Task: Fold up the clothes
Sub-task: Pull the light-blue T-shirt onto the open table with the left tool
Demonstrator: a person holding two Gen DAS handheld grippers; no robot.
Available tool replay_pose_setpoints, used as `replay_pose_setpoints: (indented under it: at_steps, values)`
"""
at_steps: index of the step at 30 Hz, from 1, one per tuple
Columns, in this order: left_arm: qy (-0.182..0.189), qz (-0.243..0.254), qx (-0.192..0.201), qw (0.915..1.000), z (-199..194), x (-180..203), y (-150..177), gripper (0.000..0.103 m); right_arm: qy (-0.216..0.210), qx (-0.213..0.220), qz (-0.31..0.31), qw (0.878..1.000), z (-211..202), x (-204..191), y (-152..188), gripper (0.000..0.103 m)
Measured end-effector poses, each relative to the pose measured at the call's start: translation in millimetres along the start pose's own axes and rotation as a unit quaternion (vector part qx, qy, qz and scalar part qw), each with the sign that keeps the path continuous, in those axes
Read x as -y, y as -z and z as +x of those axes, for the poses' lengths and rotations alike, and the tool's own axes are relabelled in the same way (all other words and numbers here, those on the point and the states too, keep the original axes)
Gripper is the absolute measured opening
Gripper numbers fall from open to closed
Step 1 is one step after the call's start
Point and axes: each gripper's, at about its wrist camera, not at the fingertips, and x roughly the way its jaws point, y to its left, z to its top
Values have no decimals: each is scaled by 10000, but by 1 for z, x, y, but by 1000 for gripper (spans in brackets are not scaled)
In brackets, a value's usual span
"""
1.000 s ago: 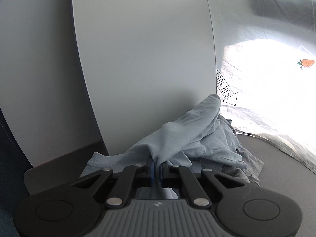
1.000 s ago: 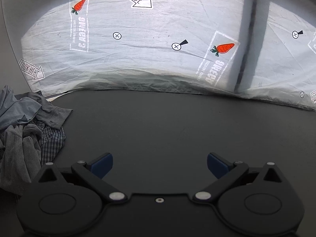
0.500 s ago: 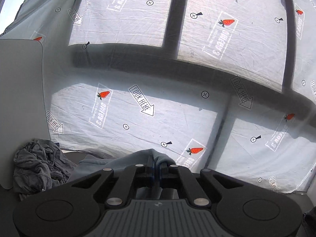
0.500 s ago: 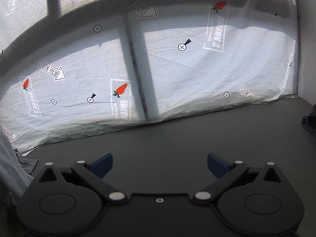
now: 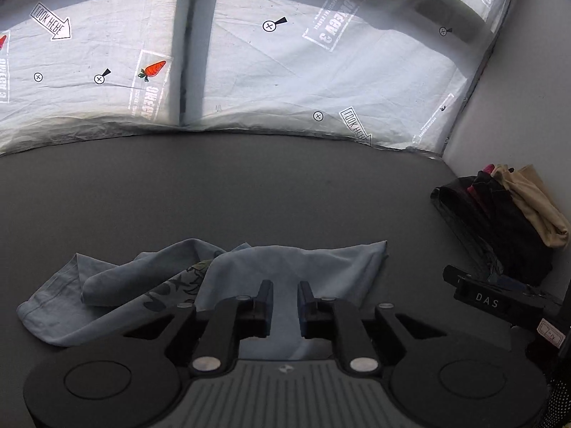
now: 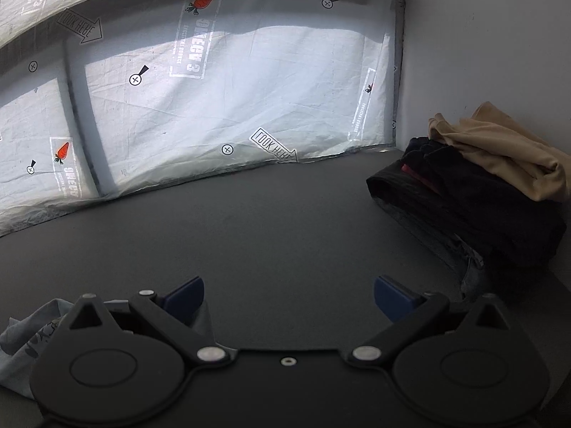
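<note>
A: Where's the shirt (image 5: 228, 285)?
B: Crumpled on the dark table (image 5: 249, 185), right under the left gripper (image 5: 285, 296). Long axis runs left-right across that view.
A: Left gripper's state?
B: Jaws opening, narrow gap, cloth below it, pads not pinching.
A: Right gripper (image 6: 289, 296)?
B: Wide, nothing in it. Shirt lies at its left (image 6: 21, 335), touching or just beside the left finger, can't tell which.
A: Nearer hand?
B: Left, I judge. Right must reach left for an edge.
A: View differences?
B: Left view shows the whole shirt and print; right shows only a corner, but shows the folded stack (image 6: 474, 178) better, well apart from the shirt.
</note>
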Motion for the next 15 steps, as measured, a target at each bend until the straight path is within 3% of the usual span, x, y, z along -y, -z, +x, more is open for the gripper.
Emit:
replay_pose_setpoints:
  at_steps: [2,4,6,11,15]
  values:
    - [-275,77,71,9996,4,-8,-9,19,-114,-275,-46,9995,13,2,10,103]
    - [-365,184,27,9992,14,-15,-13,29,-257,-558,-26,9981,26,4,17,103]
    - [-483,205,-138,9985,30,-23,-14,31,-534,-963,190,9937,45,8,23,102]
    - [-315,312,-684,9967,81,-42,-11,42,-1257,-1572,255,9792,82,-9,24,100]
    - [-88,726,-982,9925,123,-47,-15,53,-1517,-2007,199,9676,114,-29,25,95]
